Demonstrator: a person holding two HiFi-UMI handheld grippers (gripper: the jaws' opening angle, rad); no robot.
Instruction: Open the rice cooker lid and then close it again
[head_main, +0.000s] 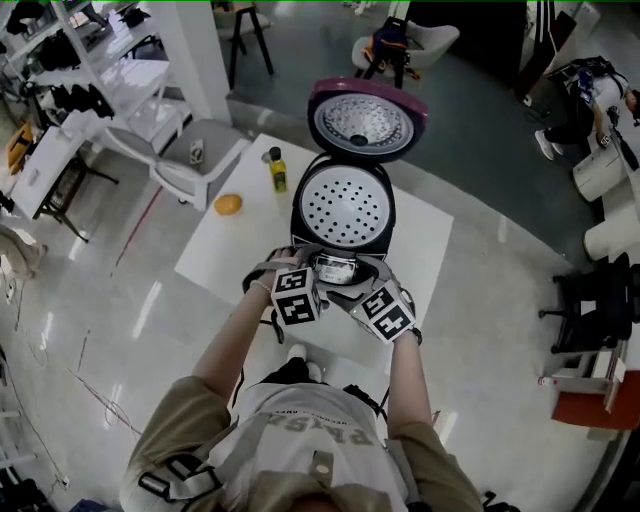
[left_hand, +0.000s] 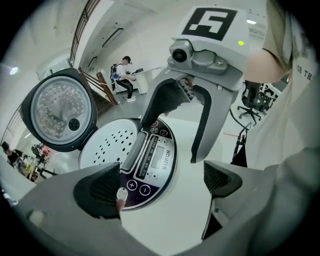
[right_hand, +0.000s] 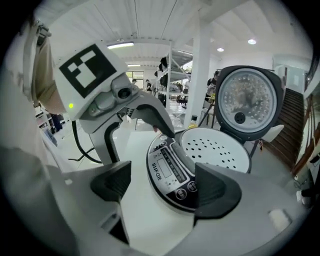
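While its lid (head_main: 367, 120) is raised, the rice cooker (head_main: 343, 215) is seated toward the near edge of the table (head_main: 215, 255); jaws of the left gripper (left_hand: 160, 182) and right gripper (right_hand: 162, 185) are held released at its front.

Rice cooker lid (head_main: 366, 120): magenta-purple outer rim. Its inner face is silver, dimpled with rings of dots.
Inner plate (head_main: 343, 205): white, with a regular pattern of dark perforations.
Control panel (head_main: 336, 268): black with silver edging, white print and a grey display.
Bench (head_main: 420, 250): plain white.
Bottle (head_main: 278, 172): yellow with a dark cap.
Round item (head_main: 228, 204): orange.
Left gripper (left_hand: 161, 184) and right gripper (right_hand: 164, 186): pale grey bodies, black mesh-textured pads on the jaws. Their cubes are white with black square markers.
Floor (head_main: 150, 320): glossy pale grey.
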